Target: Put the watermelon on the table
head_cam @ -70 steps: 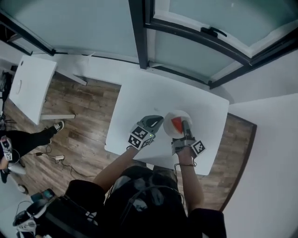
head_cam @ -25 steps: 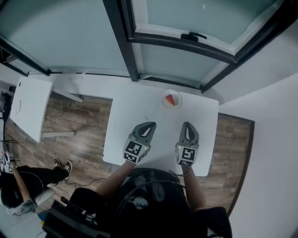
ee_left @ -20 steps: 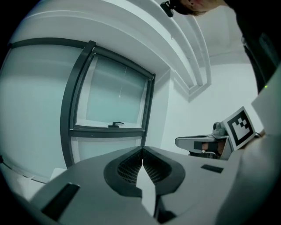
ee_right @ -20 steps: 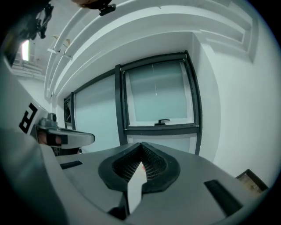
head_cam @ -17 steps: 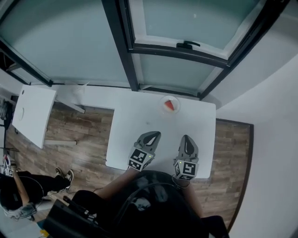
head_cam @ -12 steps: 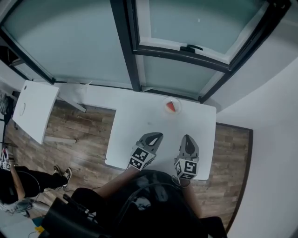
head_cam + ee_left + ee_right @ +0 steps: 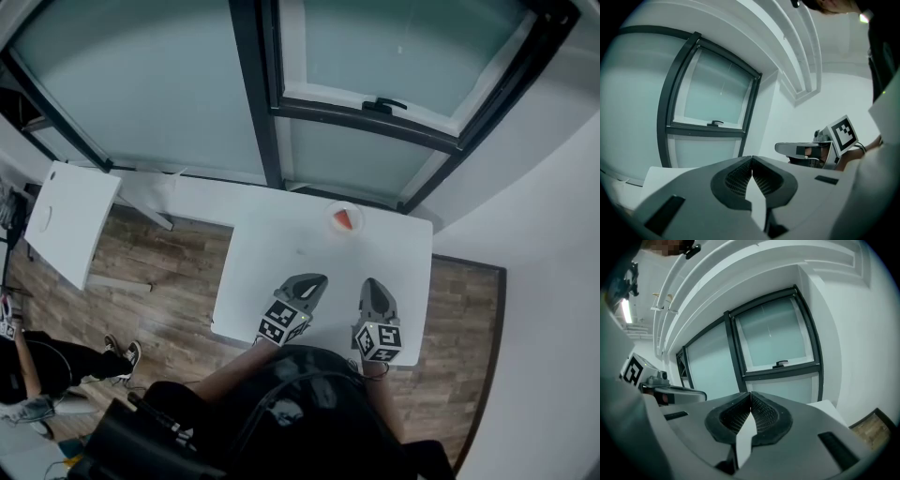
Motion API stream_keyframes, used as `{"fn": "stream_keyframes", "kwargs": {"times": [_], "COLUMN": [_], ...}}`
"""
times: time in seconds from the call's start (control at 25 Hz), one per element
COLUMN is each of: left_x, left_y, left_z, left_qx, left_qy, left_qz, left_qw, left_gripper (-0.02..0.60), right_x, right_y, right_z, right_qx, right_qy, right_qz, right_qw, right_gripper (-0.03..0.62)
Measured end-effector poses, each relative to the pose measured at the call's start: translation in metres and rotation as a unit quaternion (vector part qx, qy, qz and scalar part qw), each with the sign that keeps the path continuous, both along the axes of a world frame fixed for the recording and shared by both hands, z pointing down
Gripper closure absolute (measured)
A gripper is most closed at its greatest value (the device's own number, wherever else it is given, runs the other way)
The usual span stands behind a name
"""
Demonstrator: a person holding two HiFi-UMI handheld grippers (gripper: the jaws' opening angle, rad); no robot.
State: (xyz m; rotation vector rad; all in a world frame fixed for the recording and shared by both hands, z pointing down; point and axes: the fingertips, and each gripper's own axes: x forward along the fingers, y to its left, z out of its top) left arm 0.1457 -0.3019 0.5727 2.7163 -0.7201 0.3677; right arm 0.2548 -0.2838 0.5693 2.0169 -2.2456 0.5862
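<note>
A red watermelon slice (image 7: 346,219) lies on a small white plate (image 7: 331,224) at the far side of the white table (image 7: 272,248), near the window. Both grippers hover over the table's near edge, well short of the plate. My left gripper (image 7: 318,280) is shut with nothing in it, its pads meeting in the left gripper view (image 7: 751,160). My right gripper (image 7: 371,284) is also shut and empty (image 7: 750,395). Each gripper view shows only the window and wall beyond the jaws. The plate is hidden in both.
A dark-framed window (image 7: 375,111) runs behind the table. A second white table (image 7: 70,217) stands at the left over wooden floor (image 7: 169,281). A person (image 7: 42,367) sits on the floor at the lower left. A white wall (image 7: 544,244) closes the right side.
The right gripper was at the plate with the watermelon earlier. Both grippers have since drawn back toward the near edge of the table, leaving plate and slice at the far side.
</note>
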Motion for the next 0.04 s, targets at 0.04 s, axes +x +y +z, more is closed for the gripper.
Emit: {"fn": "stream_keyframes", "kwargs": {"times": [0.04], "left_x": [0.0019], "left_y": [0.0028], "left_z": [0.0009], "left_qx": [-0.001], "left_qy": [0.000], "left_qz": [0.005], "left_qw": [1.0000], "left_gripper": [0.577], "right_x": [-0.0027], "right_y": [0.0011], "right_z": [0.0001], "right_qx": [0.000], "right_qy": [-0.002], "right_qz": [-0.005], "right_qw": [1.000], "right_gripper": [0.582]}}
